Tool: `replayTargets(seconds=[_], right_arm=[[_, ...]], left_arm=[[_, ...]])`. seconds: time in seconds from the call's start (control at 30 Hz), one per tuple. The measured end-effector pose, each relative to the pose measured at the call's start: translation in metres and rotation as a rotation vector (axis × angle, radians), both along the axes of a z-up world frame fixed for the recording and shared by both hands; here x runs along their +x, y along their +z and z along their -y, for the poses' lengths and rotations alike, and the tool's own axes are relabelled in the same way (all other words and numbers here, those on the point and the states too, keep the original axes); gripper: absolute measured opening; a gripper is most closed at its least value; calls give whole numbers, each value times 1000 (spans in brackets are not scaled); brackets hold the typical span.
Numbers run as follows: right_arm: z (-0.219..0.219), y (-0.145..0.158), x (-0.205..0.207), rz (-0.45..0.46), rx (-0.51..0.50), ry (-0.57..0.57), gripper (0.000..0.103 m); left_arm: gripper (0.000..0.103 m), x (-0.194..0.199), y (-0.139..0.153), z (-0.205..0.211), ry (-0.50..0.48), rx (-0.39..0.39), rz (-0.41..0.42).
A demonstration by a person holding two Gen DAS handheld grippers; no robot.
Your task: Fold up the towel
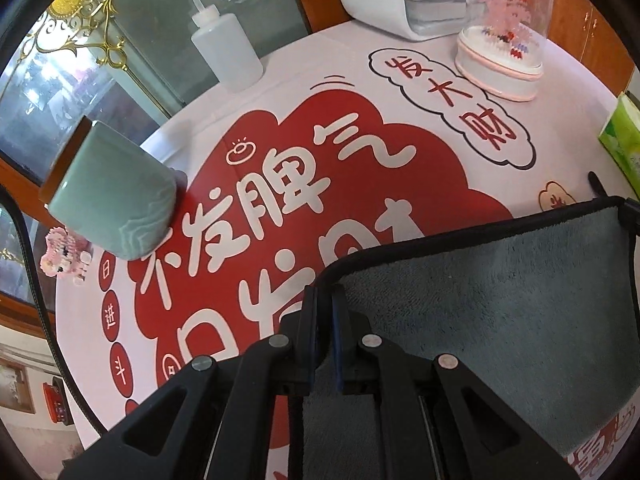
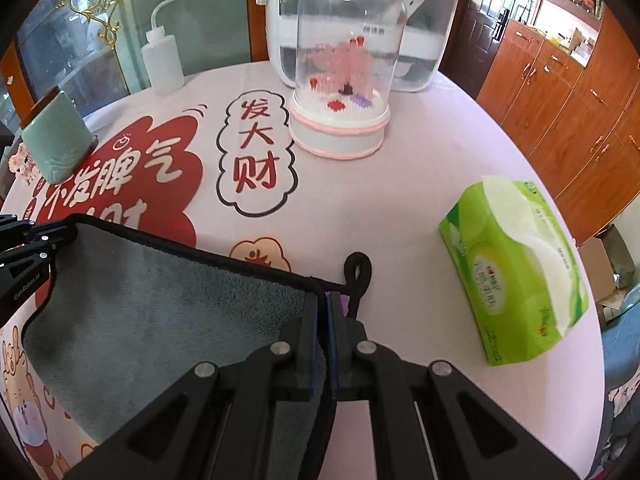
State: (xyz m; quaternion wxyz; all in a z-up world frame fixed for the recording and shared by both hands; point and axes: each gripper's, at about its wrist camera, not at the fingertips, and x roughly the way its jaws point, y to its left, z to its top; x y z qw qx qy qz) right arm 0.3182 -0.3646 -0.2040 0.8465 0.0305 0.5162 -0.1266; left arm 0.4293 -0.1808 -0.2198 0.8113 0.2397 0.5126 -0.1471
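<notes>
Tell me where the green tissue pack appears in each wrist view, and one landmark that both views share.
Left wrist view: the green plastic tissue pack is cut off at the right edge, beyond the grey towel.
Right wrist view: it lies whole on the right, on the pink printed tablecloth.
Shared landmark: the clear plastic dome with pink ornament.

Brown wooden cabinets (image 2: 560, 92) line the right wall; a gold-trimmed glass partition (image 2: 80, 40) stands left.
</notes>
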Motion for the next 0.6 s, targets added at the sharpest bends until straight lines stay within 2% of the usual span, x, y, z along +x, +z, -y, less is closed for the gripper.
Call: replayTargets(seconds=[0.27,0.6], right_arm=[[4,-15,2,-12,18,-11,5],[6,-20,0,5,16,-11,5]], left_arm=[[5,6,-13,2,10,1,-15],[7,7,-14,1,16,-6,-8]])
